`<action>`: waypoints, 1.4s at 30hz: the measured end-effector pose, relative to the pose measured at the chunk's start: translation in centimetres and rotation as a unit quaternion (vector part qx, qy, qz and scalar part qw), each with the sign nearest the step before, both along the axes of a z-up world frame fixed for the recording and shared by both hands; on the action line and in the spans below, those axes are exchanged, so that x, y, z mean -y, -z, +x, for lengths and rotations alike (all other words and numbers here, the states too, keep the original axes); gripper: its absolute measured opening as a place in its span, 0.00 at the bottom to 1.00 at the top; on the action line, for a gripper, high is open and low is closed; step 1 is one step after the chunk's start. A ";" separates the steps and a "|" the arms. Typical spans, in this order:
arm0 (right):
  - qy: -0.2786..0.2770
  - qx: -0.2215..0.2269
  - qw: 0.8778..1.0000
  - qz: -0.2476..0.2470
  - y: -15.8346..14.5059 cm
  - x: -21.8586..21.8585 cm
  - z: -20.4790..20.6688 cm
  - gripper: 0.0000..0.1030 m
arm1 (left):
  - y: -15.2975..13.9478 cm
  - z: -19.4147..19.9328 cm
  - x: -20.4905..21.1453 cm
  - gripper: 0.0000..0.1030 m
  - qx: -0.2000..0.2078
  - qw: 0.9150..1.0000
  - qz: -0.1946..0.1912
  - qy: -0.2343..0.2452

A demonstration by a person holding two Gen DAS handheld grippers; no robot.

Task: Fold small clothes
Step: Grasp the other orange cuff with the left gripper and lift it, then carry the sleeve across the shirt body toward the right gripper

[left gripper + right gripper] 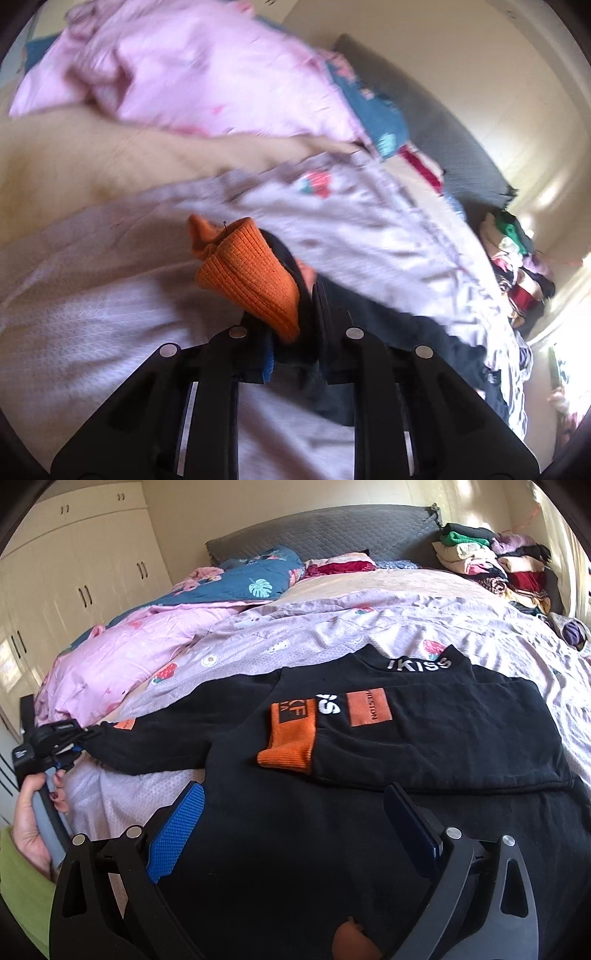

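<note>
A black sweatshirt [406, 738] with orange patches and white lettering lies flat on the bed in the right wrist view. One sleeve is folded across its chest, ending in an orange ribbed cuff [291, 738]. My right gripper [295, 827] hovers open just above the lower body of the shirt, with nothing pressed between its blue pads [177, 827]. The other sleeve stretches out to the left, where my left gripper [79, 738] pinches its end. Seen from the left wrist, that gripper [291, 317] is shut on the sleeve's orange cuff [251, 273], which bunches up above the fingers.
The bed has a lilac strawberry-print sheet [295, 635]. A pink duvet [122, 653] and a blue leaf-print quilt [251, 579] are heaped at the back left. Folded clothes [491, 561] are stacked at the back right by the grey headboard [332, 531]. White wardrobes [74, 561] stand to the left.
</note>
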State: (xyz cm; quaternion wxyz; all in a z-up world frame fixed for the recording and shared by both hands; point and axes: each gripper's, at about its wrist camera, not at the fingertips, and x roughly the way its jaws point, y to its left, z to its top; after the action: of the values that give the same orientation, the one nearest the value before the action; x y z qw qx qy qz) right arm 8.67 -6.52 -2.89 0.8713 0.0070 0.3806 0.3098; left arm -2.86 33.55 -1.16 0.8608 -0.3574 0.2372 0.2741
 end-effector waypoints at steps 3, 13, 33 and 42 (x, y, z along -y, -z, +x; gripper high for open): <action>0.005 0.002 1.000 0.005 -0.2 0.7 -0.1 0.94 | -2.0 0.6 1.7 0.10 0.024 0.999 0.012 0.025; 0.024 0.006 0.999 0.030 -1.2 3.0 0.0 0.94 | -7.1 4.2 7.5 0.10 0.078 0.991 0.032 0.101; 0.128 -0.009 0.990 0.062 -2.2 10.6 1.7 0.94 | -10.7 10.3 16.4 0.09 0.102 0.973 0.049 0.203; 0.174 -0.004 0.983 0.051 -2.3 14.2 2.4 0.94 | -11.0 12.8 20.4 0.09 0.091 0.962 0.064 0.250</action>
State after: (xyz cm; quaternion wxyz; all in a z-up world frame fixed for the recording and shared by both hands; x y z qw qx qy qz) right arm 11.04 -20.74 -0.56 0.9089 0.1188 0.3608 0.1719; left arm 9.90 13.10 9.85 0.9408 -0.2548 0.2216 0.0310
